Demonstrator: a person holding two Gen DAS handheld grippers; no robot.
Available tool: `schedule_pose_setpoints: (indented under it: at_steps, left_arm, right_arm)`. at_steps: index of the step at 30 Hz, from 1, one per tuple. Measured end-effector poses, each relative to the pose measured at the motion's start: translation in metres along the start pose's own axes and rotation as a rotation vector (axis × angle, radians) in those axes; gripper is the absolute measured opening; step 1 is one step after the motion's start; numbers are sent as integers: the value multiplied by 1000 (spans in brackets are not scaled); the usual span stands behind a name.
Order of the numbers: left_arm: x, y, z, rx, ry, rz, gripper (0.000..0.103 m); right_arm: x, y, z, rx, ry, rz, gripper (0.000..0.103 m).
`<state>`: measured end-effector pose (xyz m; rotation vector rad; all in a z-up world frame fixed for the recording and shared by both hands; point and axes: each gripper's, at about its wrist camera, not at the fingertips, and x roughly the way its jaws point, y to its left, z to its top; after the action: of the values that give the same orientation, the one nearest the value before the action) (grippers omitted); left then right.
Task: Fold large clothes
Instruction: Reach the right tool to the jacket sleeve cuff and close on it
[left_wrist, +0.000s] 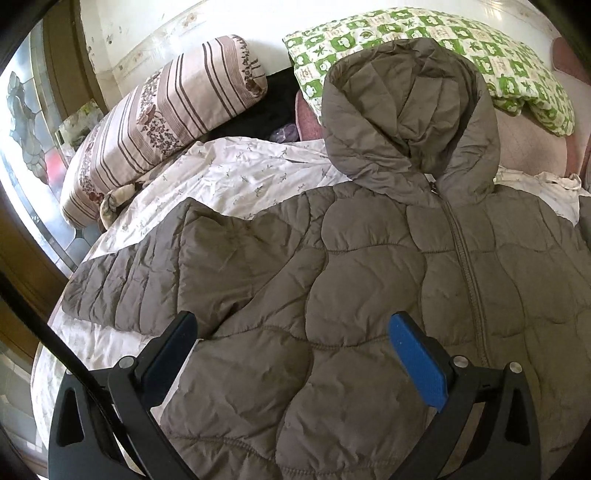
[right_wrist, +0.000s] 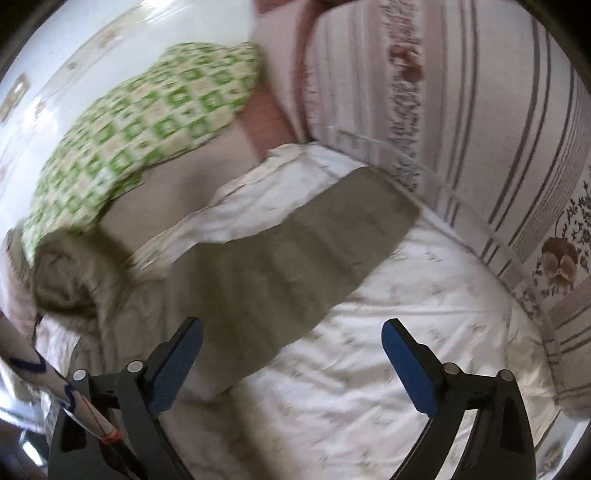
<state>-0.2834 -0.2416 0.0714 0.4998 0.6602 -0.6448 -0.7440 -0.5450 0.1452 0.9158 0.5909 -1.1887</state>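
On bed: quilted jacket flat, zipped | left claw spread, empty | right claw spread over sleeve

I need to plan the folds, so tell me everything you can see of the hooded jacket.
The jacket is a grey-brown quilted puffer, soft and wrinkled, lying front up on the white sheet. Its zip is closed; the hood rests against the green patterned pillow. One sleeve stretches out across the sheet. Both open grippers are above it, not gripping.
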Motion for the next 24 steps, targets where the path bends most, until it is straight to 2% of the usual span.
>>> schedule_pose_setpoints:
  at_steps: [6, 10, 17, 24]
  left_arm:
    - [3, -3, -1, 9, -9, 8, 103]
    - [5, -3, 0, -7, -14, -2, 103]
    - [9, -4, 1, -5, -18, 15, 103]
    - [17, -7, -2, 4, -15, 20, 103]
  right_arm:
    - [33, -54, 31, 146, 4, -24, 87]
    - [65, -79, 39, 221, 23, -16, 61]
    - [102, -112, 47, 324, -37, -49, 60]
    - [133, -132, 59, 347, -47, -54, 60]
